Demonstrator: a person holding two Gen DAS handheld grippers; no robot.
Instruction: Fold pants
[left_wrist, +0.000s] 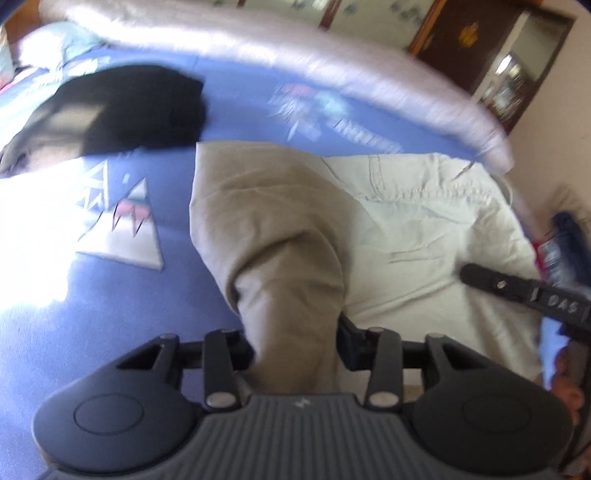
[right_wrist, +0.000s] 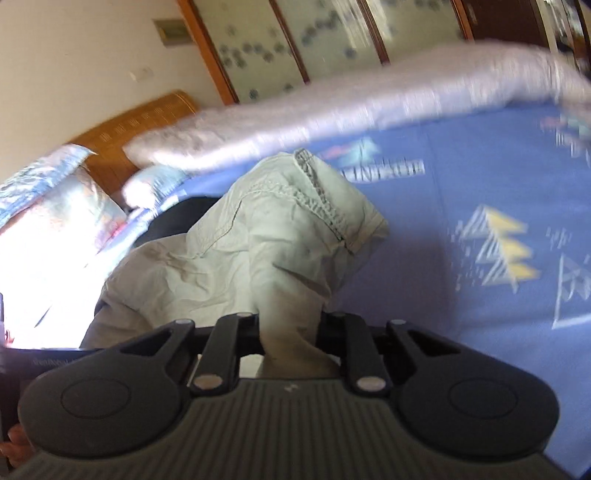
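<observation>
Pale khaki pants (left_wrist: 424, 221) lie on a blue patterned bed sheet (left_wrist: 184, 280). My left gripper (left_wrist: 295, 347) is shut on a bunched part of the pants, which rises as a shaded fold (left_wrist: 273, 229) in front of the camera. In the right wrist view my right gripper (right_wrist: 291, 339) is shut on the pants (right_wrist: 258, 243) near the stitched waistband (right_wrist: 317, 192), lifting the cloth off the sheet (right_wrist: 461, 177). The other gripper's dark finger (left_wrist: 517, 291) shows at the right edge of the left wrist view. The fingertips of both are hidden by cloth.
A black garment (left_wrist: 122, 110) lies on the sheet at the far left. A rolled pale quilt (left_wrist: 295, 55) runs along the bed's far side. Pillows (right_wrist: 48, 206) and a wooden headboard (right_wrist: 144, 122) stand at the bed's head. Wardrobe doors (right_wrist: 332, 37) stand behind.
</observation>
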